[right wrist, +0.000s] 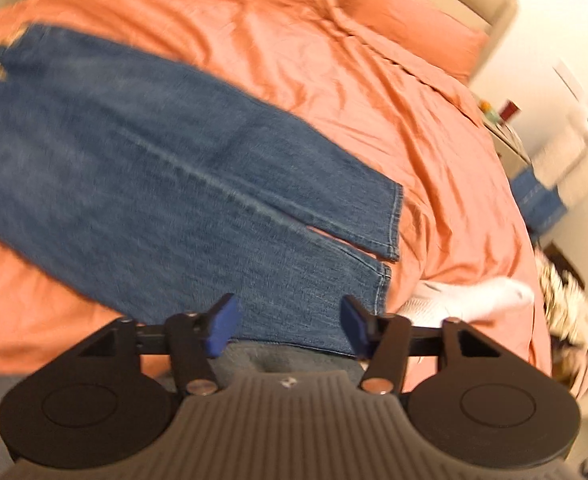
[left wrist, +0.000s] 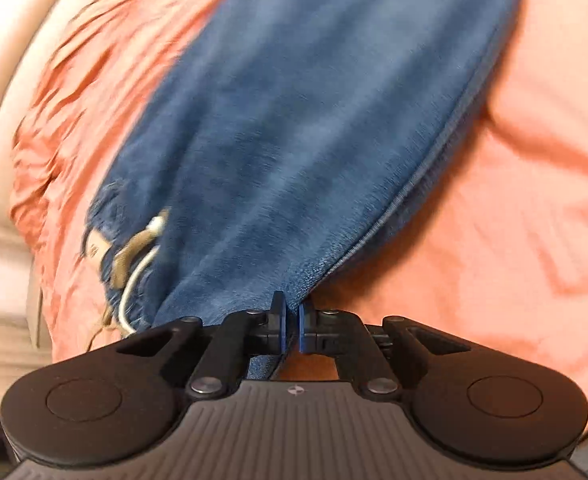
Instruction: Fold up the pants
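Left wrist view: the left gripper (left wrist: pixel 291 316) fills the bottom of the frame, its two blue-padded jaws drawn together and pinching the near edge of a pair of blue jeans (left wrist: pixel 306 128). The denim fans out from the jaws and stretches away ahead of them, widening toward the top of the frame. A stitched seam runs along the side of the jeans to the right of the jaws. Ahead and to the left of the jaws, a frayed patch of the denim shows a tan label (left wrist: pixel 127 256) and a thin white cord (left wrist: pixel 133 284). The jeans lie on an orange bedsheet (left wrist: pixel 534 200), smooth to the right of the gripper and crumpled to the left. The picture is motion-blurred.

Right wrist view: the right gripper (right wrist: pixel 289 324) sits at the bottom, its blue-padded jaws standing apart, hovering over the lower part of the jeans (right wrist: pixel 133 168) with denim seen between and beyond them. Whether the pads touch the cloth is unclear. The two leg hems end just ahead and to the right of the jaws, side by side with a narrow gap between them. A white garment (right wrist: pixel 474 300) lies right of the right jaw on the orange bedsheet (right wrist: pixel 294 40). Far ahead to the right lies an orange pillow (right wrist: pixel 418 28) against a beige headboard (right wrist: pixel 502 12).
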